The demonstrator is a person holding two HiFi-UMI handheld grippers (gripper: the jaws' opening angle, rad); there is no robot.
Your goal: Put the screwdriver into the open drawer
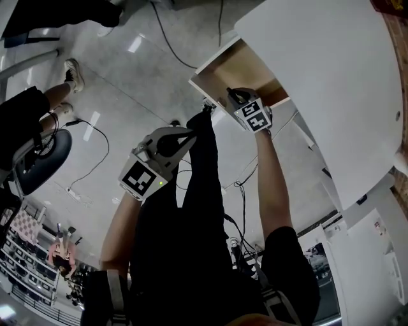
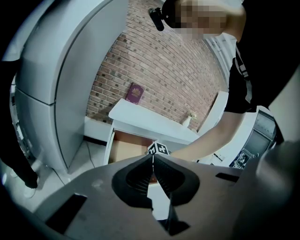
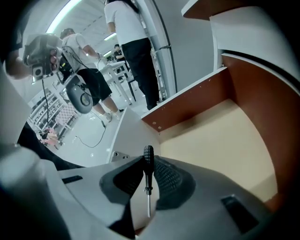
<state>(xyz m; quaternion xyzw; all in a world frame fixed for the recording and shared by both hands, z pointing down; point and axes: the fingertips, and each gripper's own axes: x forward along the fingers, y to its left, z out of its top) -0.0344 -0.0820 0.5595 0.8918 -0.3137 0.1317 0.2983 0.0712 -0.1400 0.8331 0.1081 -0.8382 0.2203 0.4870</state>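
Screwdriver [image 3: 148,176] | clamped in right tool [image 3: 149,161] | at open drawer [image 3: 211,140] | left tool [image 2: 153,157] pinched together

Drawer [image 3: 220,136] floor partly behind the right tool [image 3: 149,165].

We see a red brick wall [image 2: 161,65] behind a white desk [image 2: 150,119], a glossy pale floor [image 1: 127,89] crossed by black cables [image 1: 166,38], and strip lights [image 3: 70,11] overhead.

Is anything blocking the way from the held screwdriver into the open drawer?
Nothing visible does. The right gripper holds the screwdriver at the mouth of the drawer, whose pale floor shows bare ahead of it in the right gripper view.
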